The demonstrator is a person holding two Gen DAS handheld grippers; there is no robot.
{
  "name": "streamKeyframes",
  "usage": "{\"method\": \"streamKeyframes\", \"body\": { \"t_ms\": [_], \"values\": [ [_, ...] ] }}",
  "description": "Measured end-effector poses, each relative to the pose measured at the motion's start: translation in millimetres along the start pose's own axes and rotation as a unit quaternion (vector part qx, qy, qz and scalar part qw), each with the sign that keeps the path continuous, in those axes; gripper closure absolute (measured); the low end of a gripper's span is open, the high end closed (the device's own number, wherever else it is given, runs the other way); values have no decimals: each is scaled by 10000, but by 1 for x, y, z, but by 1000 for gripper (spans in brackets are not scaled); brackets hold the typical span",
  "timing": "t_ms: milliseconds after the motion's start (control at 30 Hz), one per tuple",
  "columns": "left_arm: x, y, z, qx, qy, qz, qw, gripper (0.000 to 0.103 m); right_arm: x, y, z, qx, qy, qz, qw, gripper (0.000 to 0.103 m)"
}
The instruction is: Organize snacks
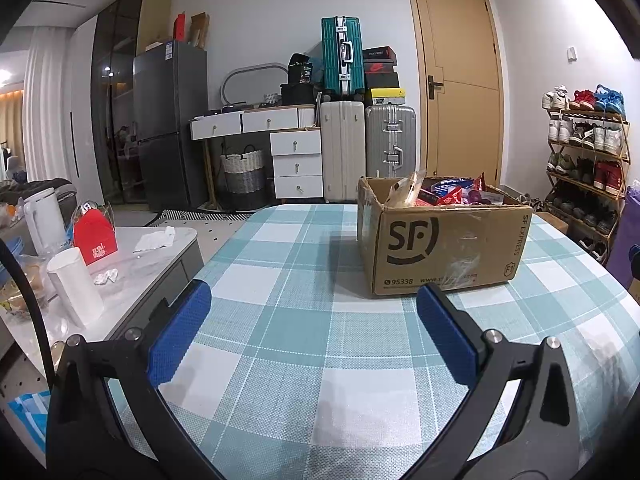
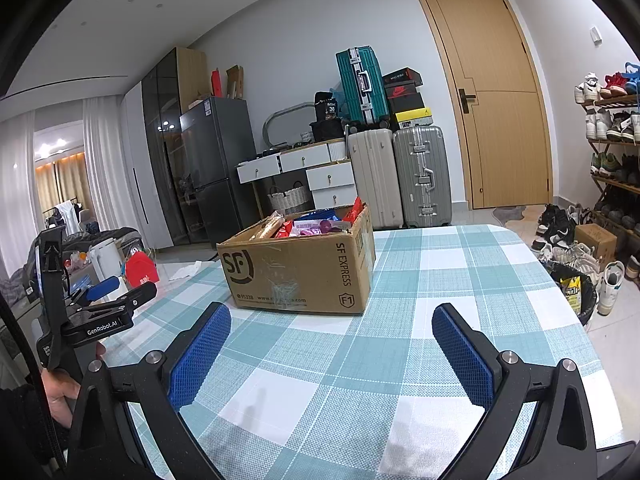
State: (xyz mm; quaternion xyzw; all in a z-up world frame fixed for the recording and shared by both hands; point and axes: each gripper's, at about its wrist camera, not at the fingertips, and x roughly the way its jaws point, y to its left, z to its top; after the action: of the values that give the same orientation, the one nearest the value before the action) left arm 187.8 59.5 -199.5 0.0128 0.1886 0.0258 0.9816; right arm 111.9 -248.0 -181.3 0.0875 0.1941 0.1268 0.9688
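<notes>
A brown SF Express cardboard box [image 1: 440, 240] stands open on the table with the teal and white checked cloth [image 1: 304, 280]. Several snack packets [image 1: 448, 192] in red, blue and purple fill it. In the right wrist view the same box [image 2: 300, 268] sits ahead and to the left, snack packets [image 2: 316, 224] showing over its rim. My left gripper [image 1: 314, 300] hovers open above the cloth, short of the box and left of it, nothing between its blue pads. My right gripper [image 2: 332, 320] is open too, empty, just short of the box. The left gripper [image 2: 116, 294] also shows at the far left, held by a hand [image 2: 64, 392].
A low marble side table [image 1: 132, 268] to the left carries a white cup [image 1: 76, 288], a red carton [image 1: 94, 238] and a kettle [image 1: 42, 220]. Suitcases [image 2: 396, 176], a white drawer unit and a fridge line the back wall. A shoe rack [image 1: 584, 164] and a bin [image 2: 576, 292] stand right.
</notes>
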Motion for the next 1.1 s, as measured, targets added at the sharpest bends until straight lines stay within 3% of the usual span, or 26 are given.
{"method": "streamKeyframes", "body": {
  "t_ms": [733, 1100],
  "values": [
    [1, -3, -1, 114, -49, -85, 9999, 0, 0, 0, 0, -10, -9, -32, 10000, 0],
    [10, 2, -1, 47, 183, 44, 9998, 0, 1, 0, 0, -44, -7, -30, 10000, 0]
  ]
}}
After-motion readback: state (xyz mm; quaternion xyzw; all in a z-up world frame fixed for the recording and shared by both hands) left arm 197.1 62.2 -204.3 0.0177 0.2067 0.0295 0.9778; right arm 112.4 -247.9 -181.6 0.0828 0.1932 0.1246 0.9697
